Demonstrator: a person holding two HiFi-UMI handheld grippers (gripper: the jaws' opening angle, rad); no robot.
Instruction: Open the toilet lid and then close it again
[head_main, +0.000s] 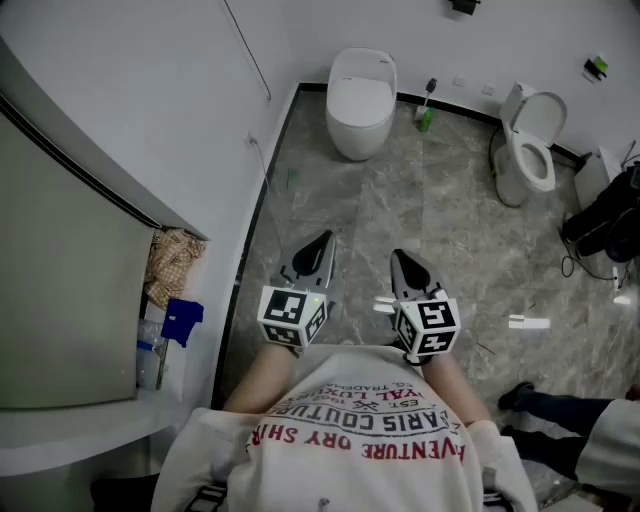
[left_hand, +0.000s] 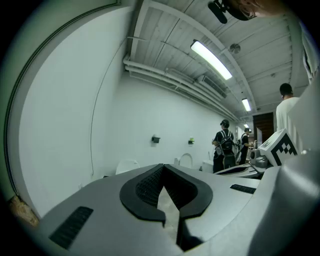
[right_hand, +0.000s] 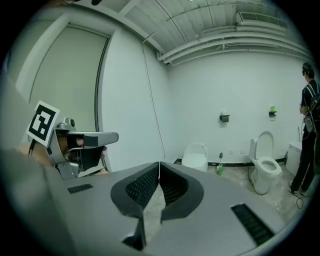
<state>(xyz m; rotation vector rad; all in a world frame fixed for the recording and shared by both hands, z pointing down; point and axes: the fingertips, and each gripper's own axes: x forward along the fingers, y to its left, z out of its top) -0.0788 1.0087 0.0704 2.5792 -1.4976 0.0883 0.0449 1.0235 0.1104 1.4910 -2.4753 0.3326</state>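
Observation:
Two white toilets stand far across the grey stone floor. The one by the left wall, a toilet with its lid down, is out of reach. A second toilet to the right has its lid up. My left gripper and right gripper are held side by side close to my body, pointing toward the toilets. Both are shut with nothing between the pads.
A toilet brush with a green base stands between the toilets. At my left is a counter with a blue item and a brown cloth. A black bag and another person's shoe are at right. People stand farther off.

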